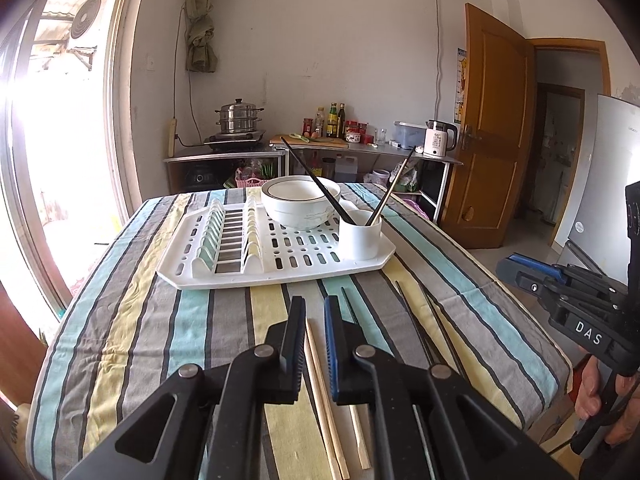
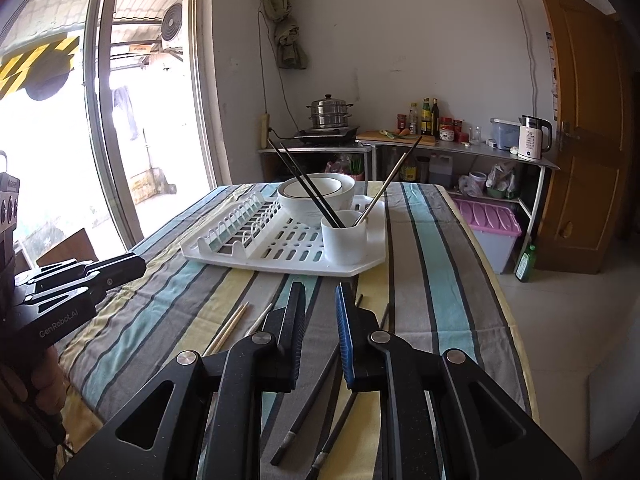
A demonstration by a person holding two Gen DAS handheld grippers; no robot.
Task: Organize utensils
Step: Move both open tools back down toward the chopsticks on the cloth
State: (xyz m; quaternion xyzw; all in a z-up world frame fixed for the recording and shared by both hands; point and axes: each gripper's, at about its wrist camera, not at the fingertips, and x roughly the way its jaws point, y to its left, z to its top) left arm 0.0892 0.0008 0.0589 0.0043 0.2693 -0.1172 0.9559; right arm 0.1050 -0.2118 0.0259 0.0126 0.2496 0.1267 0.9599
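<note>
A: The white dish rack (image 1: 224, 276) sits on the striped tablecloth (image 1: 152, 320). On it are a white bowl (image 1: 300, 200) with a dark rim line and, just beside the bowl, a white utensil cup (image 1: 360, 236). The cup holds black chopsticks (image 2: 308, 188) leaning left across the bowl and a metal-tipped chopstick (image 2: 384, 188) leaning right.

B: And the loose ones?

A: A pair of pale wooden chopsticks (image 1: 320, 392) lies on the cloth near the table's front edge. Dark chopsticks (image 2: 308, 404) with metal bands lie just beside them to the right.

B: What about the left gripper (image 1: 314, 320)?

A: Its jaws stand a narrow gap apart above the wooden pair. One stick shows through the gap, but the pads (image 1: 294, 332) do not press on it. It holds nothing.

B: And the right gripper (image 2: 320, 308)?

A: Also slightly parted, a bit wider, poised over the dark chopsticks. Nothing is gripped. A person's hand (image 1: 600, 404) holds its handle, visible at the edge of the left wrist view.
</note>
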